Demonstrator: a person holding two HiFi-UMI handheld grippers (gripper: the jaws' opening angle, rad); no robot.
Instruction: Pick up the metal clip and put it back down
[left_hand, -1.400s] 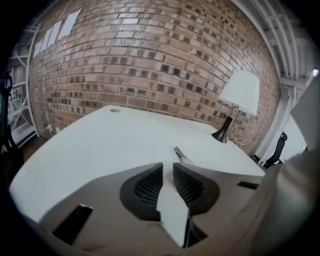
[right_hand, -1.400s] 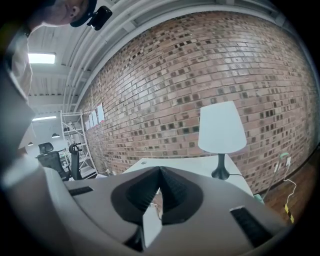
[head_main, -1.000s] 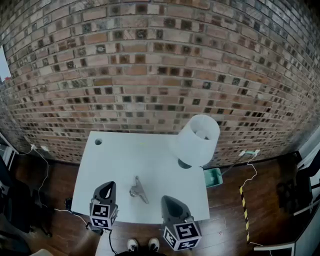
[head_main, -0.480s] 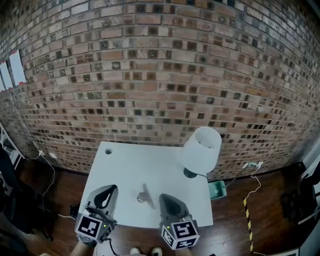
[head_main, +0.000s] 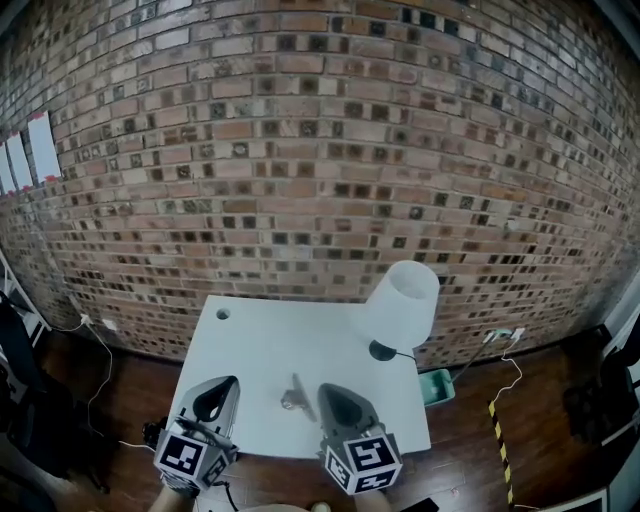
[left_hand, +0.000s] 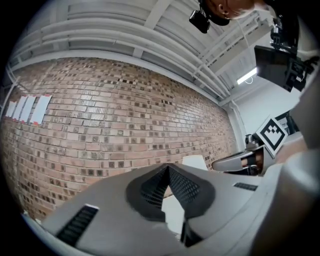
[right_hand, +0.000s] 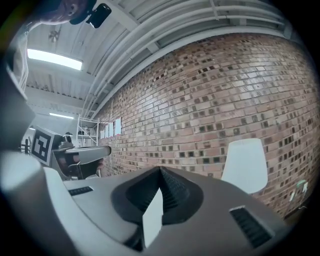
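The metal clip (head_main: 297, 397) lies flat on the white table (head_main: 270, 340), close to its near edge, with nothing gripping it. My left gripper (head_main: 217, 393) hovers just left of it and my right gripper (head_main: 332, 398) just right of it, both apart from the clip. In the left gripper view the left gripper (left_hand: 167, 169) has its jaws meeting at the tip, shut and empty. In the right gripper view the right gripper (right_hand: 160, 172) is likewise shut and empty. Both gripper views face the brick wall, so the clip is hidden in them.
A white lamp (head_main: 405, 297) stands at the table's far right corner. A small round hole (head_main: 222, 313) marks the far left corner. A teal bin (head_main: 437, 386) and cables lie on the wooden floor at right. The brick wall (head_main: 300, 150) rises behind the table.
The head view has tilted up, so the table sits lower and smaller in frame. The clip stays in its place between the two grippers; the left gripper's marker cube has turned slightly.
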